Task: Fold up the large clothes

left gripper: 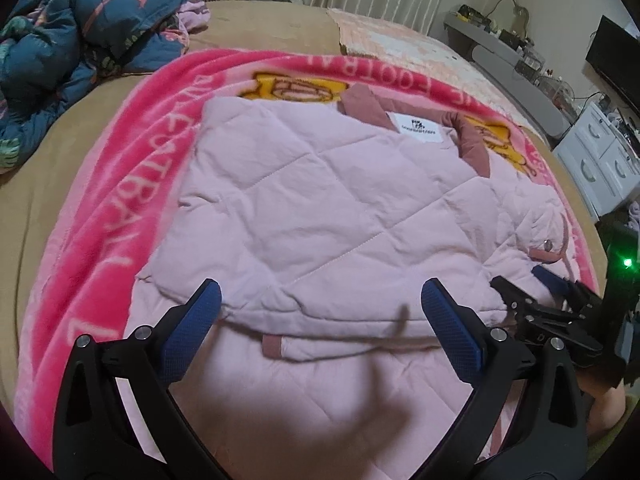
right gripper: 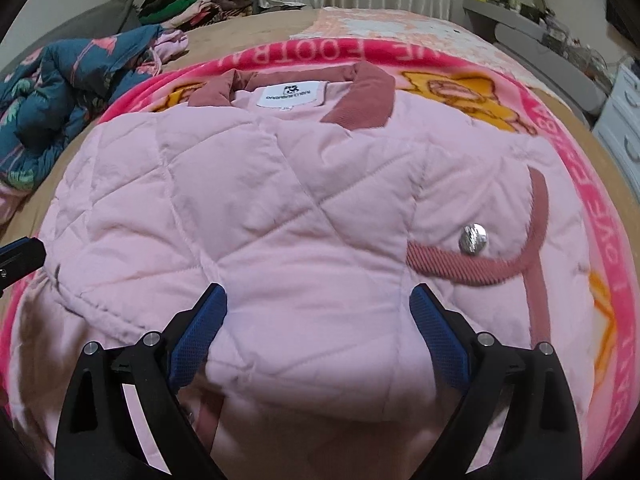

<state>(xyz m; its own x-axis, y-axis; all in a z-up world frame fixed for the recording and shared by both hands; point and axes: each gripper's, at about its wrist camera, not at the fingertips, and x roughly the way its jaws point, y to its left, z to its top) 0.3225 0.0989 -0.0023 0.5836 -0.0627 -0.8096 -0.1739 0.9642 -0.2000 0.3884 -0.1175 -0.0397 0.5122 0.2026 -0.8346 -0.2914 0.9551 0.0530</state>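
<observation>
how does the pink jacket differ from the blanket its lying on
The quilted jacket is pale, plain pink with darker corduroy trim; the blanket is hot pink, printed with white letters and yellow figures. The jacket is puffy with diamond stitching; the blanket is fuzzy fleece. The jacket lies partly folded on top; the blanket is spread flat beneath. Both are pink and soft.

Bare tan bed beyond the jacket is passable; crumpled blue quilt blocks far left, drawers crowd the right.
</observation>
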